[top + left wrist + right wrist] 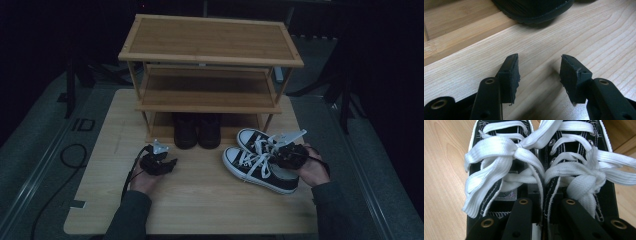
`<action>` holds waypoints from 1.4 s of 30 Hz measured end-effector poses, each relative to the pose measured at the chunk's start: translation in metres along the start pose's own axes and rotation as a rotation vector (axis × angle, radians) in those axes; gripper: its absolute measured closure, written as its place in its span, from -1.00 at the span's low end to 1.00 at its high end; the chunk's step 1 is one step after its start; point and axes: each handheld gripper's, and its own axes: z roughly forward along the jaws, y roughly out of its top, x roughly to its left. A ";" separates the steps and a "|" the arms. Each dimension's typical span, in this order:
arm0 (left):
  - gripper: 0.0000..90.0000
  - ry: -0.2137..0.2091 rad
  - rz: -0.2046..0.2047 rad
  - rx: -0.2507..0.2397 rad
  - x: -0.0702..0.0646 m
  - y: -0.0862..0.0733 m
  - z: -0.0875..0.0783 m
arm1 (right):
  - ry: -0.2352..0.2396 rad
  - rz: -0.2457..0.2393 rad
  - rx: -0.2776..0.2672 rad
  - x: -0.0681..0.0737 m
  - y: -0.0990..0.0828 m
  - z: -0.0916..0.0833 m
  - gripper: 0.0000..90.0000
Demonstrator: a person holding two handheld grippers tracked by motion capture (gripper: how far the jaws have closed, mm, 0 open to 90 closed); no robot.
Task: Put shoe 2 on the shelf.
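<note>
The table [200, 200] is light wood with a wavy grain, and it stands in a dark room with a grey floor and a black cable [60, 175] lying on that floor at the left. Two hands come in from the near edge, each with one gripper. The left gripper [159, 163] rests low over bare wood, and in the left gripper view its two black jaws stand apart with nothing between them. The right gripper [290, 152] is over the two black sneakers [260, 162] with white laces and white toe caps, which sit side by side on the right part of the table. In the right gripper view its jaws are pinched together on the inner edges of both sneakers, where the two touch. A small silver label sits inside one sneaker, but its writing is too blurry to read. Farther back is one pair of dark boots [197, 131], standing on the bottom level of one wooden shoe rack [210, 45] with three shelves. Dark stands are in the room beyond it.
</note>
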 end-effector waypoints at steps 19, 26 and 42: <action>0.10 0.001 -0.001 -0.002 0.000 0.000 0.000 | 0.062 -0.111 0.001 -0.006 0.030 -0.007 0.89; 0.10 0.001 -0.002 -0.003 0.000 0.000 0.000 | 0.093 -0.131 -0.019 -0.005 0.041 -0.013 0.89; 0.10 0.000 -0.002 -0.003 0.000 0.000 0.000 | 0.141 -0.178 -0.044 -0.003 0.065 -0.028 0.89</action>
